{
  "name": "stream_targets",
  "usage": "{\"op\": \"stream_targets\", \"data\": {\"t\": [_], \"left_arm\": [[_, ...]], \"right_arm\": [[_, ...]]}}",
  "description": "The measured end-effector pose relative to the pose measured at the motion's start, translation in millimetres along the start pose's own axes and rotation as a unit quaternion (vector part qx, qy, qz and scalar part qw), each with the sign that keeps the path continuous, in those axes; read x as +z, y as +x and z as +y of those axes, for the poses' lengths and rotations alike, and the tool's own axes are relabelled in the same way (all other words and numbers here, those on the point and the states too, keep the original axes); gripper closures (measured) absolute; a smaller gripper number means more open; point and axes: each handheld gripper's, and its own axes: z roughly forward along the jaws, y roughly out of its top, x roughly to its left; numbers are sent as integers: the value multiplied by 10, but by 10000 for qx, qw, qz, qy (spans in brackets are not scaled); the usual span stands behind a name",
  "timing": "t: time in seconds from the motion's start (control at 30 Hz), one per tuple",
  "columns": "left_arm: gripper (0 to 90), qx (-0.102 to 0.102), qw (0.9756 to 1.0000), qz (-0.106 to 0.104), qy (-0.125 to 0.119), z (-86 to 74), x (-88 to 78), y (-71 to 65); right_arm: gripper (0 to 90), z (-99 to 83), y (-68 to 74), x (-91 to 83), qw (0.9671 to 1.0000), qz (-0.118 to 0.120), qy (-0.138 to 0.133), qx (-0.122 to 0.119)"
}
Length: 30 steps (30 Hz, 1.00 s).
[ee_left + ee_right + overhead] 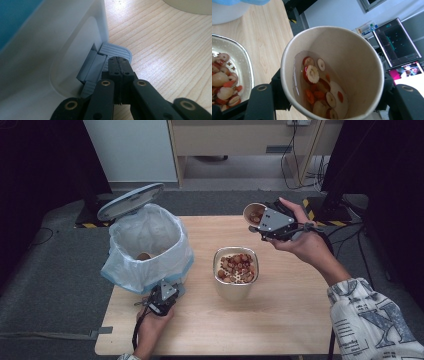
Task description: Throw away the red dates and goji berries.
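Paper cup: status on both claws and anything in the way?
Right claw shut on paper cup, tilted, fruit and liquid inside. Left claw shut, pressing bin pedal; lid up. Strainer bowl between.

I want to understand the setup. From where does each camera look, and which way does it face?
High view: above the person's side, facing forward and down on the table; both forearms show.
Left gripper view: on the left gripper, facing the bin and its pedal; shut jaws show.
Right gripper view: on the right gripper, looking into the cup; jaws show.
Shared: the high view and right gripper view both show the bowl.
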Motion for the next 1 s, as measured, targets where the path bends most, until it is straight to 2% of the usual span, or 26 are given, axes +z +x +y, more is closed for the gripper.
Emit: {"op": "stream_targets", "data": {"t": [0.27,0.4,0.5,0.57,1.0], "left_arm": [[895,4,10000,4,3,0,0,-1],[895,-3,10000,2,2,0,0,-1],[895,-15,10000,-5,-2,-1,0,0],[895,-11,10000,-3,0,0,0,1],[895,-7,10000,-7,-2,0,0,3]], "right_arm": [[353,59,-4,-34,9997,-116,3,-234],[353,93,17,-37,9986,-192,73,-496],[353,105,30,-35,9980,-189,94,-597],[354,118,51,-30,9963,-242,158,-803],[356,159,61,-49,9926,-376,171,-1145]]}}
